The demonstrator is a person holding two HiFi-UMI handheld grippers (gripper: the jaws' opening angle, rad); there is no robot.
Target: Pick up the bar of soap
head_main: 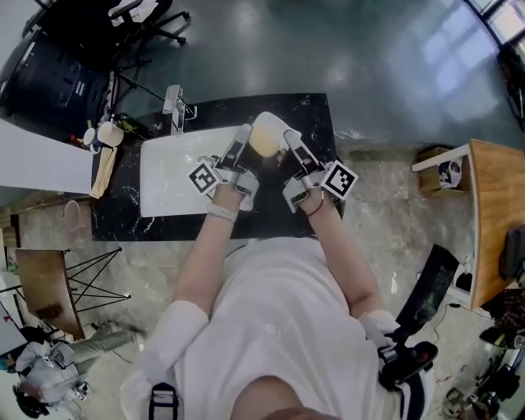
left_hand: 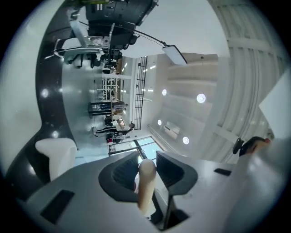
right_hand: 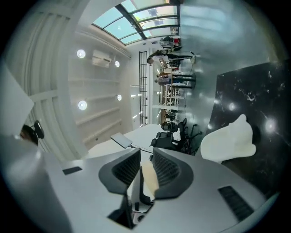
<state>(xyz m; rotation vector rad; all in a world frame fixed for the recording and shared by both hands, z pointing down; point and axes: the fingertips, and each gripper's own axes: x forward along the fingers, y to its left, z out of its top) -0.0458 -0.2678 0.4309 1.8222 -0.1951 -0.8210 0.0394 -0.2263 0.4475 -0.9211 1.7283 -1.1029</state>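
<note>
In the head view the cream bar of soap (head_main: 264, 141) is up in the air over the black marble counter (head_main: 123, 217), with both grippers meeting on it. My left gripper (head_main: 245, 134) comes at it from the left and my right gripper (head_main: 289, 139) from the right. The left gripper view shows the soap (left_hand: 146, 182) edge-on between the dark pads (left_hand: 122, 175), which press on it; that gripper (left_hand: 146, 166) is shut on it. The right gripper (right_hand: 146, 164) likewise has the soap (right_hand: 149, 179) pinched between its ribbed pads (right_hand: 167, 170). Both grippers point slightly upward into the room.
A white sink basin (head_main: 168, 176) is set in the counter, with a chrome faucet (head_main: 174, 107) behind it and cups (head_main: 105, 133) at its left end. A white object (head_main: 275, 125) lies just beyond the soap. A wooden table (head_main: 496, 213) stands right, office chairs (head_main: 148, 16) far left.
</note>
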